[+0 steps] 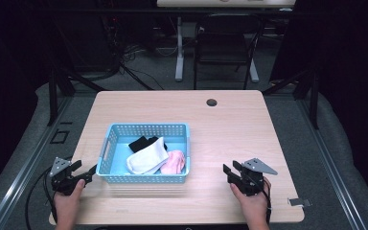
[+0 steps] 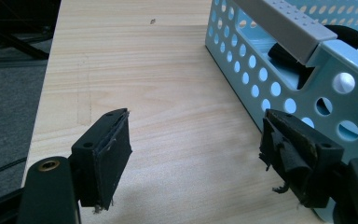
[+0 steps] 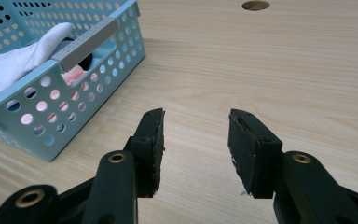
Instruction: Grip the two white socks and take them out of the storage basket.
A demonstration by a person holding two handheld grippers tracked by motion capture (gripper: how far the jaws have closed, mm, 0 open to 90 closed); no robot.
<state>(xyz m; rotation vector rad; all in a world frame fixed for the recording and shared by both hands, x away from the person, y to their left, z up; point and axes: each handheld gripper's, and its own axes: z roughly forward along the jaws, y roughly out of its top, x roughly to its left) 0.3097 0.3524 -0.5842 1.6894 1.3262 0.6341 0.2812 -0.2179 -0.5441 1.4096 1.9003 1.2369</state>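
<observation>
High view showed my two claws low on the pale wooden table [image 1: 239,120] — one on each side of the light blue plastic basket [image 1: 148,130] full of little round holes. My left claw [image 1: 90,171] sat just beside the basket's left end, its jaws spread wide with nothing between them. My right claw [image 1: 230,170] rested well apart from the basket's right end, jaws also spread and empty. Inside the basket lay a white sock [image 1: 147,159], a pink sock [image 1: 174,162] touching it, and a black sock [image 1: 143,142] behind them — all three bunched near the right half.
</observation>
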